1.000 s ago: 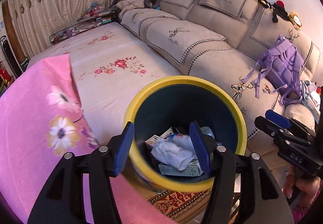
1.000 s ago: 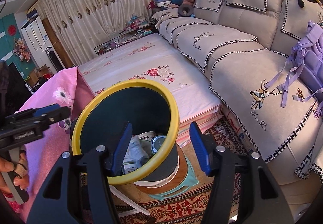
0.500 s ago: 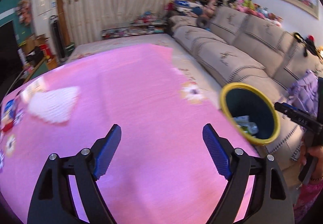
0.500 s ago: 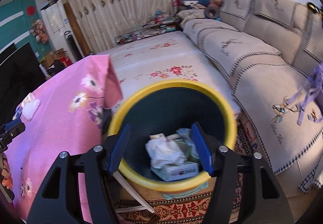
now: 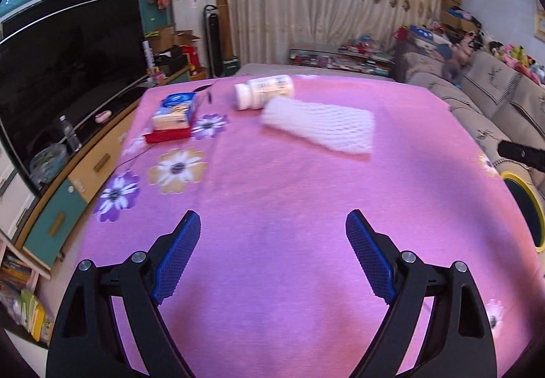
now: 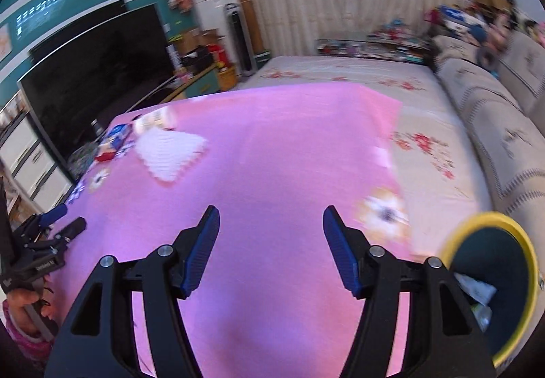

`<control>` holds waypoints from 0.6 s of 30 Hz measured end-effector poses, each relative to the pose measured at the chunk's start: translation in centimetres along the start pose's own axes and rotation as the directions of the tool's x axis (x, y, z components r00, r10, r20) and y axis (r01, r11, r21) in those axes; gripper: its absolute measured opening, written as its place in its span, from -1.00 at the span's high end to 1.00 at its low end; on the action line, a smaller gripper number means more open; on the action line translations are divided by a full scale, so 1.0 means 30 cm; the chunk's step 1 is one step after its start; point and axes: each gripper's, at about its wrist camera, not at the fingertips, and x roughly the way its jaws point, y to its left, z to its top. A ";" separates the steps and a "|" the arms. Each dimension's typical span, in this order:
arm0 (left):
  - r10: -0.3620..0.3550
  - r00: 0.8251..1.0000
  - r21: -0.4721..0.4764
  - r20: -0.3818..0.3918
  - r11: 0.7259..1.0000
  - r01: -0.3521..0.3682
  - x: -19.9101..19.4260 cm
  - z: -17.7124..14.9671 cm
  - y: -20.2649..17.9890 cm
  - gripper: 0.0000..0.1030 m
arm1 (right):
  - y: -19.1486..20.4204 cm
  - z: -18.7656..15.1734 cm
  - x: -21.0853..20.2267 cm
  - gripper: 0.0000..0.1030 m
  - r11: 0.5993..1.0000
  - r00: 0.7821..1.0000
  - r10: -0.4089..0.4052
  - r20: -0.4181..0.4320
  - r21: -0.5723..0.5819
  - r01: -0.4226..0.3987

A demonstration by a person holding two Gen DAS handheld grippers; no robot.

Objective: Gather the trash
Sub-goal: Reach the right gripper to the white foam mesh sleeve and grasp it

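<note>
Now my left gripper (image 5: 272, 241) and right gripper (image 6: 270, 235) gape empty over the pink tablecloth (image 5: 289, 190); only the right view shows trash inside the yellow-rimmed bin (image 6: 524, 252).

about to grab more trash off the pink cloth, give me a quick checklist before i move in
1. Left gripper open and holding nothing: ok.
2. Right gripper open and holding nothing: ok.
3. Trash left on the pink cloth: ok, white foam net, white bottle on its side, small box.
4. Path to the net clear: ok.
5. Yellow-rimmed bin nearby: ok, at the cloth's right edge.
</note>
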 end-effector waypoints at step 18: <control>-0.046 0.999 -0.035 -0.009 0.998 0.046 0.022 -0.002 -0.011 -0.67 | 0.357 0.231 0.551 -0.28 0.994 0.988 0.030 -0.152 -0.100 -0.046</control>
